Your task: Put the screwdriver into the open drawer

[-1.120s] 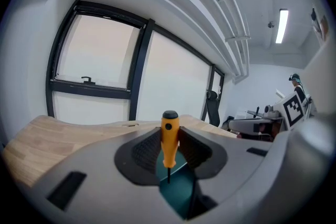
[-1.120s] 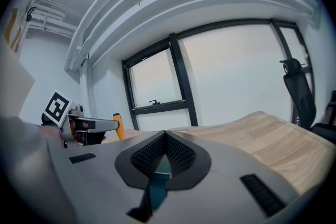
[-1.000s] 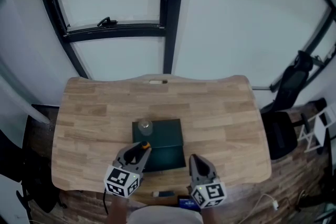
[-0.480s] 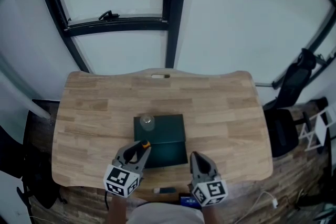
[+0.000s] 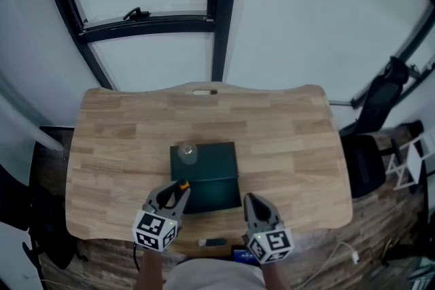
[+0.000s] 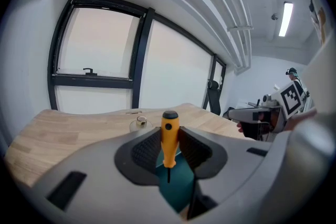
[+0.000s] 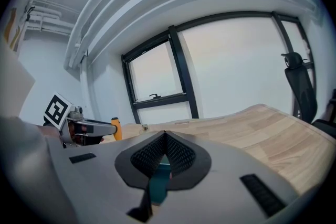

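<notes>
the left gripper point(image 5: 175, 192) has its jaws clamped on the orange handle of the screwdriver point(image 6: 169, 140), which stands upright with its thin shaft pointing down. it hangs at the near left edge of the dark green drawer box point(image 5: 212, 166) on the wooden table point(image 5: 292, 132) (a small clear jar point(image 5: 187, 153) sits on the box's far left corner). the right gripper point(image 5: 254, 204), jaws pressed together on nothing, hovers at the box's near right corner.

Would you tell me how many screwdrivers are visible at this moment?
1: an orange-handled screwdriver, handle up, clamped between the jaws of the left gripper. I see none elsewhere.
</notes>
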{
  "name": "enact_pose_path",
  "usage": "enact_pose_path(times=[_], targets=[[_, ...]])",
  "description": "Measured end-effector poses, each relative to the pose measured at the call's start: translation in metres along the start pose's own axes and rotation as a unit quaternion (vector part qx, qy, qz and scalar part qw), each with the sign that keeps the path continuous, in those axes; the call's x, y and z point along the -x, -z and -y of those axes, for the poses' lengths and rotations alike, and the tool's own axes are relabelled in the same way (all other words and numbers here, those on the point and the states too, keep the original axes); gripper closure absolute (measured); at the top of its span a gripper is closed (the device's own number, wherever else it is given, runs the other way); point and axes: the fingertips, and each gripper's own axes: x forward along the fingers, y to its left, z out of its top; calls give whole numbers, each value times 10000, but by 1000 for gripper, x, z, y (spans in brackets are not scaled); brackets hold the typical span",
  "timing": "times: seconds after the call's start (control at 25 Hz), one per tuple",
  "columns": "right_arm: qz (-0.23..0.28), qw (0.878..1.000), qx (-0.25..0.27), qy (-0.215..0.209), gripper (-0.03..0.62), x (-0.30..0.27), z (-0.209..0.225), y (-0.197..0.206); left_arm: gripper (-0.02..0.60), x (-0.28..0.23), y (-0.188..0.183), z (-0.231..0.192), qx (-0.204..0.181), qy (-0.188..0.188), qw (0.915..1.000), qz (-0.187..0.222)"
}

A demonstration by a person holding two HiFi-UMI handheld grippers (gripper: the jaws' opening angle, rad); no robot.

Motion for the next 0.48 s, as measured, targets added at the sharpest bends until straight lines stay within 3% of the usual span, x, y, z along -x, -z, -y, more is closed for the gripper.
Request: enact_pose_path(times=[0.48], targets=[[-148, 9999, -37, -7, 597, -6, 6, 10, 471, -4, 24, 3, 20, 69, 9994, -352]])
